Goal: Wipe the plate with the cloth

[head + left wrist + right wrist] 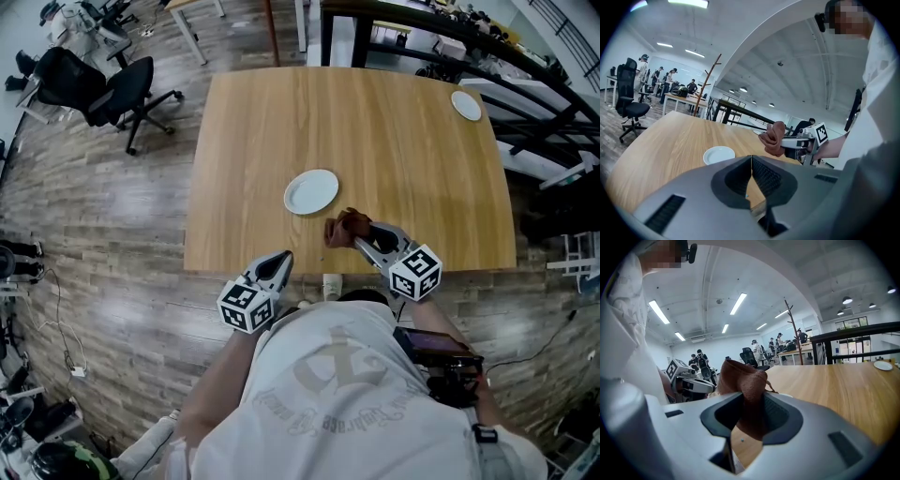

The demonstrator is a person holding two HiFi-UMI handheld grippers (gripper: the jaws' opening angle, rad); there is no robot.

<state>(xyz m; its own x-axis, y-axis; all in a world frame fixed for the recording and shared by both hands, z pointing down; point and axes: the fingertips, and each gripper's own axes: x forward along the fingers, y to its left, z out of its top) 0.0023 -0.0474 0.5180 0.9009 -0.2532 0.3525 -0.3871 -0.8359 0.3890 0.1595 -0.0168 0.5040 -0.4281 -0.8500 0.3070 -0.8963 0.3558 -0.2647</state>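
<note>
Spanning the middle: pale wood counter [281,131], wide and mostly bare; plank floor [103,272] around it.
Person: seen from above at the counter's near edge, light printed shirt [347,384]; head and shoulders cover part of that edge.
Surroundings: black office chair [112,89] well off the counter's far left corner; black frames [441,23] along the far right. Nothing stands between either tool and the plate.
Left tool [284,255]: at the near edge, left of the plate and apart from it. Jaws pressed together, nothing between them.
Right tool [364,242]: over the near edge, jaws clamped on the cloth.
Plate [311,191]: white, flat on the counter, roughly central, nearer the person's side.
Cloth [349,227]: brown, bunched, held near the plate's near right side and not touching it. Left gripper view shows it lifted off the wood [773,138].
Second plate [466,105]: small, white, far right corner, well apart.
Hard to make out: cloth's lower part, buried between the jaws [750,399]; dark strapped device [441,356] at the person's right side; small pale object [330,284] at the near edge.
</note>
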